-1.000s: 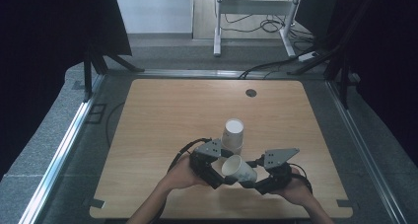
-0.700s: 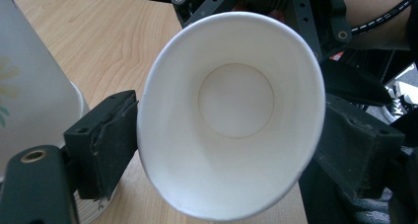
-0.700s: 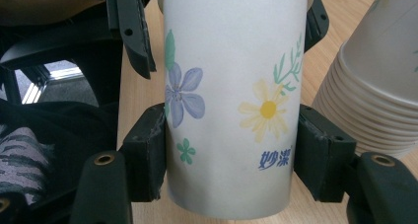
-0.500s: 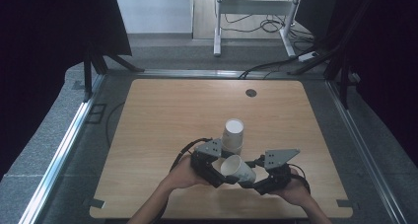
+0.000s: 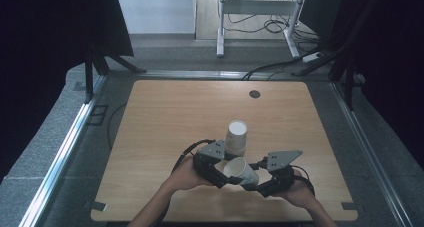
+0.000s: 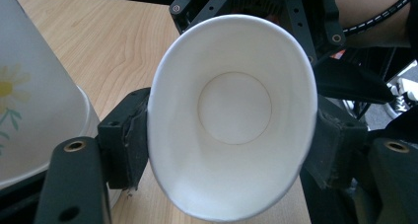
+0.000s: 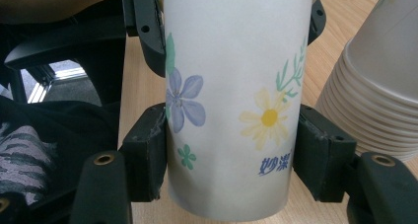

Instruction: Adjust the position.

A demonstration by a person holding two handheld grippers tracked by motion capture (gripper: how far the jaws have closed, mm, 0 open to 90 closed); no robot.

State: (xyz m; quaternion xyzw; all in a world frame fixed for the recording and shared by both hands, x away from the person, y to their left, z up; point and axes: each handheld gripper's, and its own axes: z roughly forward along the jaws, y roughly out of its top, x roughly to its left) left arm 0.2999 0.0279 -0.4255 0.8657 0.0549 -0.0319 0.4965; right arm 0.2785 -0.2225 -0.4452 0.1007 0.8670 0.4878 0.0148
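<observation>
A white paper cup (image 5: 241, 171) printed with flowers lies on its side in the air between my two grippers, near the table's front edge. My left gripper (image 5: 225, 173) looks straight into the cup (image 6: 234, 120). Its jaws have just been closing, and the left gripper (image 6: 231, 140) now presses the rim into an oval. My right gripper (image 5: 256, 181) is shut on the cup's lower wall; in the right gripper view the right gripper (image 7: 232, 155) clamps both sides of the cup (image 7: 231, 76). An upside-down stack of cups (image 5: 236, 136) stands just behind.
The stack of cups (image 7: 379, 86) is close beside the held cup, and its wall (image 6: 34, 95) is near my left jaw. The wooden table (image 5: 165, 117) has a small dark round cap (image 5: 255, 94) at the back. Metal rails and cables lie beyond the table's edges.
In the high view both hands and the held cup stay where they were; no shift of the stack.
</observation>
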